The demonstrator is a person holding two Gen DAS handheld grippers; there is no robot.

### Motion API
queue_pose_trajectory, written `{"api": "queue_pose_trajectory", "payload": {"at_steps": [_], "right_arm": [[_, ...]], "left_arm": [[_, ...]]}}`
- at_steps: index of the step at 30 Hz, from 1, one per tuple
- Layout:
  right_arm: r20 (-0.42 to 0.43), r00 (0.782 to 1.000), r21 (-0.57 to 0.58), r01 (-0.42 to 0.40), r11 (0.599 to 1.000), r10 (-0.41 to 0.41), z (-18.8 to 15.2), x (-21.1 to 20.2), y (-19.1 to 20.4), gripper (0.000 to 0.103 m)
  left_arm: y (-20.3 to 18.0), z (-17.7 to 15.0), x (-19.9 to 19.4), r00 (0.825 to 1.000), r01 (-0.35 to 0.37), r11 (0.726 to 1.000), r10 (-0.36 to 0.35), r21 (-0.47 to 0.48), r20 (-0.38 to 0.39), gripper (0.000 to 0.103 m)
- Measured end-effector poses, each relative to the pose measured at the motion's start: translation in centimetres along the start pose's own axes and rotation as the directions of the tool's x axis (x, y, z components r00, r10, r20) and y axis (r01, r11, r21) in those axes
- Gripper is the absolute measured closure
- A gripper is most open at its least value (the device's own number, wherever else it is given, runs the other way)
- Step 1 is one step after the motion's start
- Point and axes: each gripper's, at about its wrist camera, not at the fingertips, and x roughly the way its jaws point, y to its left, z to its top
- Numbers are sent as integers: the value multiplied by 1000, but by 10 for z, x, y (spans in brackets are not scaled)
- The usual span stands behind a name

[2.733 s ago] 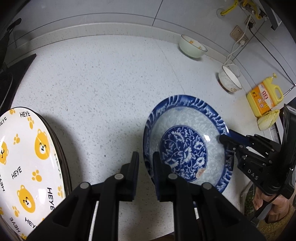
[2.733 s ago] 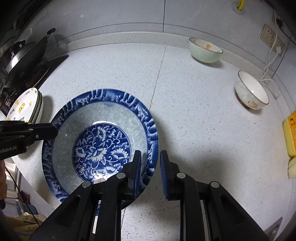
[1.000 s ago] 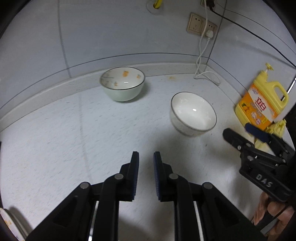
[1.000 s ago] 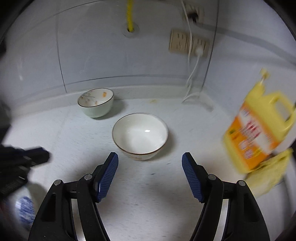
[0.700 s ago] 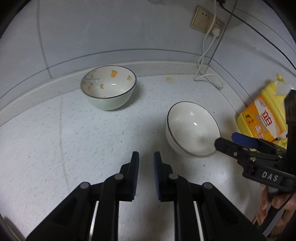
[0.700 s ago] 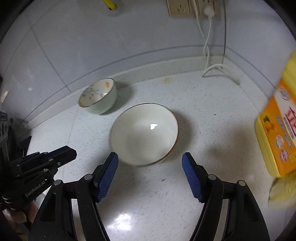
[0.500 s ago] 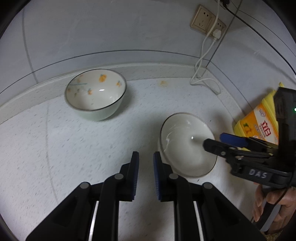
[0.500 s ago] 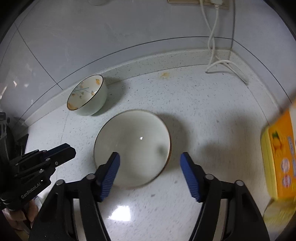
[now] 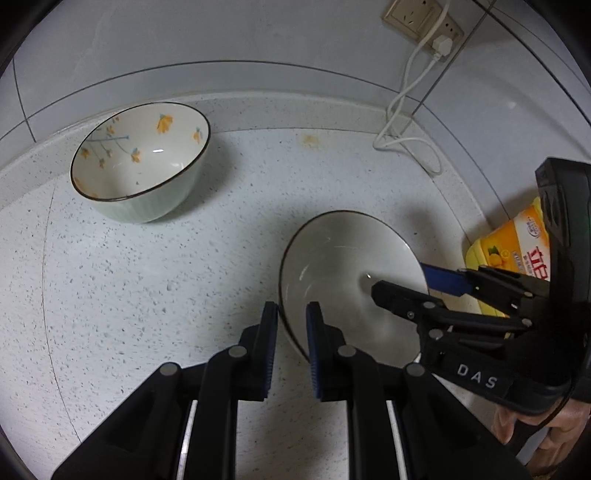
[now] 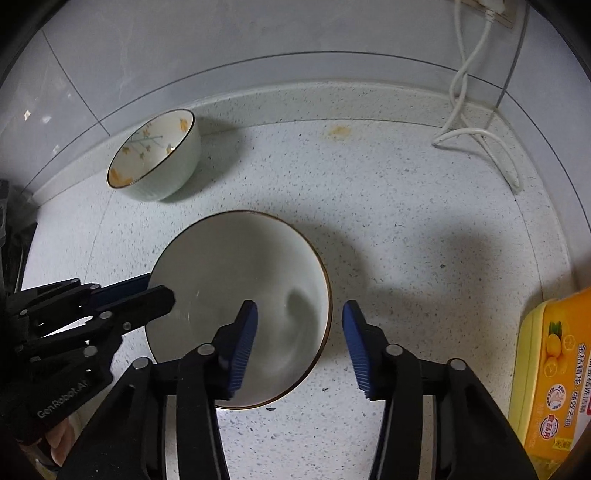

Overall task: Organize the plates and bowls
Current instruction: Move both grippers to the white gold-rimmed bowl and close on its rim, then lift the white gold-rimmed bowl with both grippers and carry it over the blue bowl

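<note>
So the plain white bowl with the thin dark rim sits on the speckled bench, near the back corner, and both tools are on it at once. The left tool straddles the near-left part of the rim, one pad inside and one outside, with only a narrow gap between them; can't really tell if the pads are actually pressing the wall. The right tool straddles the opposite side, left pad inside the bowl, right pad out over the bench, and its jaws are closing with the rim between them but clear daylight on the outer side.

The flowered bowl, pale green outside with little orange blossoms inside, sits well apart toward the back wall. A yellow detergent bottle stands off to the right, and a white cord trails down from the wall socket onto the bench.
</note>
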Motion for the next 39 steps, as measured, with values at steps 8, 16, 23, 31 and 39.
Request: {"api": "queue_pose_trajectory", "payload": {"at_steps": [8,16,23,31,39], "right_arm": [[-32,998,21,-52,998,53,-1,18,-10,86],[-36,998,28,-59,998,60,-2,28,-13,88],[-37,996,46,-78,996,80,0,29,-16,88],[-51,989,102,-130,986,136,-3,34,-23,87],[-53,992,96,-111,989,117,-2,36,-20,87]], "left_arm": [[0,1,13,1000,-19,1000,19,-11,-17,88],[-2,3,14,1000,-1,1000,1,-18,-5,89],[4,6,12,999,40,997,-41,-65,-20,89],[1,8,13,998,50,997,-52,-66,-30,89],[-3,9,19,998,44,997,-46,-56,-34,89]]}}
